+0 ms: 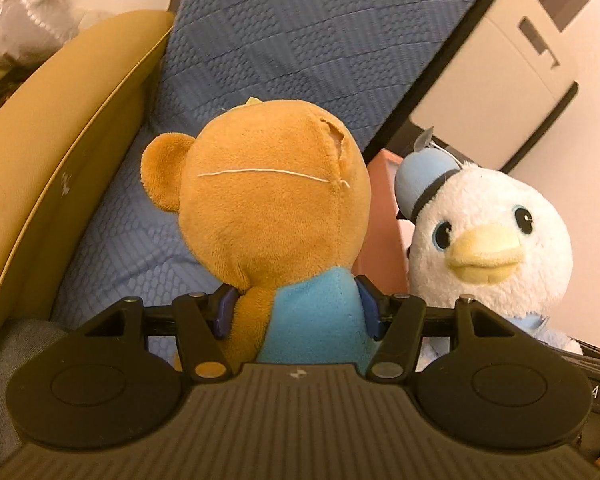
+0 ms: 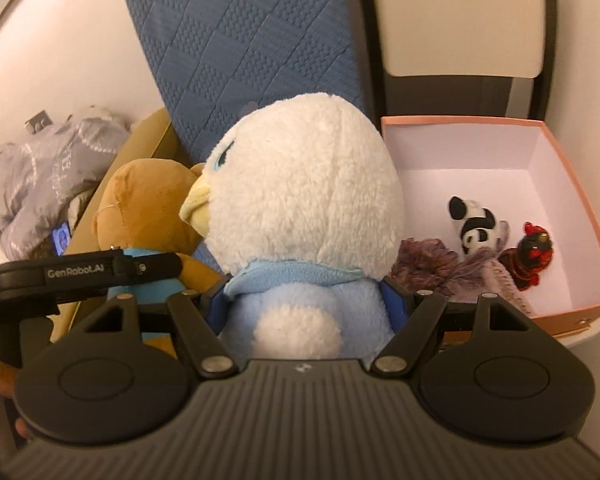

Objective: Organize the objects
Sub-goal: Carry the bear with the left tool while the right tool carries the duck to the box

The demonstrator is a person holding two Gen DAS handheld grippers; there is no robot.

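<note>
My left gripper [image 1: 298,310] is shut on a brown plush bear [image 1: 272,208] in a turquoise shirt, gripping its body from behind. My right gripper [image 2: 306,306] is shut on a white plush duck [image 2: 312,200] in a light blue outfit, also from behind. The duck shows in the left wrist view [image 1: 488,248] with a blue cap, facing the camera beside the bear. The bear shows in the right wrist view [image 2: 148,208], left of the duck, with the left gripper [image 2: 88,272] around it. An open pink box [image 2: 572,208] stands to the right.
The pink box holds a small panda toy [image 2: 474,224], a red and black figure [image 2: 534,252] and a purple knitted item [image 2: 452,272]. A blue quilted cushion [image 1: 320,40] leans behind the toys. A tan curved cushion [image 1: 52,128] is left. Grey bedding [image 2: 48,176] lies far left.
</note>
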